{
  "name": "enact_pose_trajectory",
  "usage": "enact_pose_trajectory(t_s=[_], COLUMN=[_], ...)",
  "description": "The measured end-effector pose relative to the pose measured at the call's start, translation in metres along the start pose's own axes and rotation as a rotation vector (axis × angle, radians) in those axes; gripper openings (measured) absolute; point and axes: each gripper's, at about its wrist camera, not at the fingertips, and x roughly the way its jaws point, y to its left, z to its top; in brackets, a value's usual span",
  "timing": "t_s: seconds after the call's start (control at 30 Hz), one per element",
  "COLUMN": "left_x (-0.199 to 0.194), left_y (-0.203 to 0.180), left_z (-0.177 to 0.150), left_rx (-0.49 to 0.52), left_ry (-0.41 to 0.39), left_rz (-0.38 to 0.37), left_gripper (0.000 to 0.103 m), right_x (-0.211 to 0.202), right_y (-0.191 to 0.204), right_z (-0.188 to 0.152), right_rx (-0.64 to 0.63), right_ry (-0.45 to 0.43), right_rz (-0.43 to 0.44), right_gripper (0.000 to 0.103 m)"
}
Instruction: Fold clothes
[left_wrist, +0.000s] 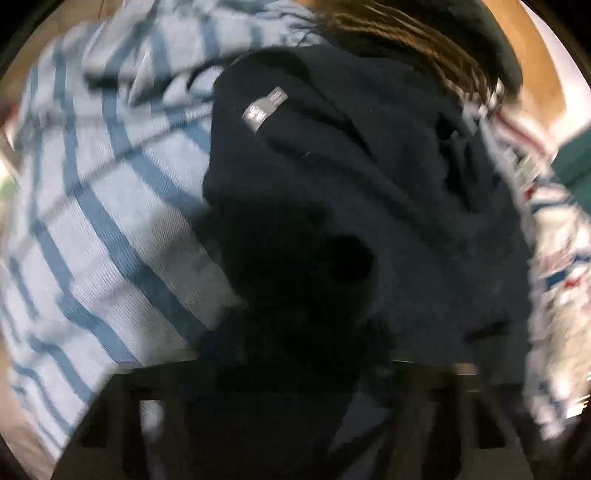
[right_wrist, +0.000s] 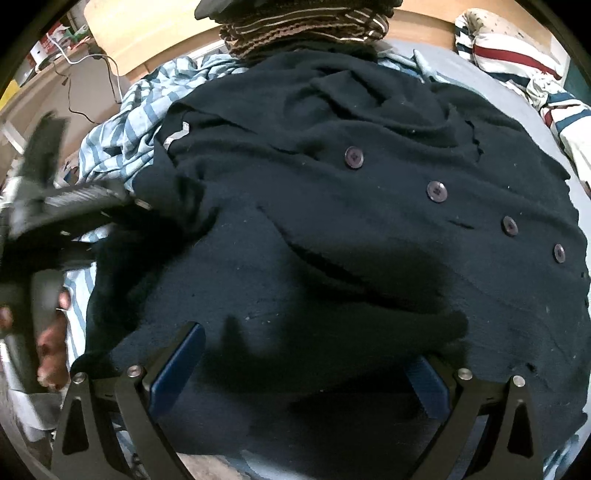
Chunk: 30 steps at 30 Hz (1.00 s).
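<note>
Navy cardigan lies spread and rumpled across the middle of the right wrist view, its front facing up, with a diagonal row of four dark buttons running from about 12 o'clock of its centre down toward 3 o'clock. A small grey label shows near its edge at 10 o'clock. The same garment fills the centre of the blurred left wrist view, where its grey label sits toward 11 o'clock.

Under the cardigan and out to 9 and 10 o'clock lies a light blue plaid cloth, crumpled in the right wrist view. At 12 o'clock stands a stack of brown striped folded clothes, touching the cardigan's far edge. At 2 o'clock lies a bundled white cloth with red and blue stripes, apart from the cardigan.

The right gripper points steeply down over the cardigan's near hem, its jaws spread wide; the blue pads stand apart on either side of the fabric and do not press it.

The left gripper comes in from 9 o'clock, blurred, its tip at the cardigan's left edge, with a hand around its handle at 8 o'clock. In its own view the fingers are dark and smeared against dark cloth, so I cannot tell whether the jaws pinch the cardigan or stand clear.
</note>
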Motion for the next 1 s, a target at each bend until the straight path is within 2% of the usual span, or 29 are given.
enact_pose_trajectory(t_s=[0.07, 0.13, 0.27, 0.33, 0.43, 0.57, 0.67, 0.73, 0.83, 1.0], left_x=[-0.001, -0.011, -0.024, -0.029, -0.026, -0.027, -0.024, -0.021, -0.017, -0.012], left_y=[-0.005, 0.010, 0.036, 0.053, 0.075, 0.070, 0.072, 0.080, 0.082, 0.074], left_z=[-0.001, -0.001, 0.002, 0.005, 0.010, 0.007, 0.006, 0.004, 0.001, 0.002], left_rx=[0.014, -0.063, -0.133, -0.155, -0.200, -0.175, -0.192, -0.213, -0.221, -0.201], left_ry=[-0.043, -0.098, -0.145, -0.161, -0.122, -0.124, -0.119, -0.104, -0.098, -0.093], left_rz=[0.055, 0.061, 0.073, 0.138, 0.048, 0.053, 0.041, 0.027, 0.024, 0.061], left_gripper=[0.026, 0.020, 0.016, 0.014, 0.014, 0.014, 0.014, 0.014, 0.015, 0.017], right_x=[-0.003, -0.005, -0.004, -0.002, 0.001, 0.021, 0.048, 0.069, 0.075, 0.073], right_y=[0.002, 0.003, 0.006, 0.008, 0.016, 0.032, 0.052, 0.059, 0.059, 0.057], right_z=[-0.001, 0.000, 0.006, 0.011, 0.020, 0.034, 0.036, 0.032, 0.025, 0.017], right_rx=[-0.017, -0.029, -0.043, -0.040, -0.072, -0.160, -0.261, -0.312, -0.328, -0.344], right_ry=[-0.021, -0.029, -0.020, -0.012, -0.007, 0.019, 0.080, 0.127, 0.107, 0.072], right_rz=[-0.005, 0.003, 0.022, 0.030, 0.041, 0.005, -0.026, -0.060, -0.062, -0.042], right_gripper=[0.103, 0.103, 0.103, 0.102, 0.085, 0.060, 0.051, 0.051, 0.054, 0.056])
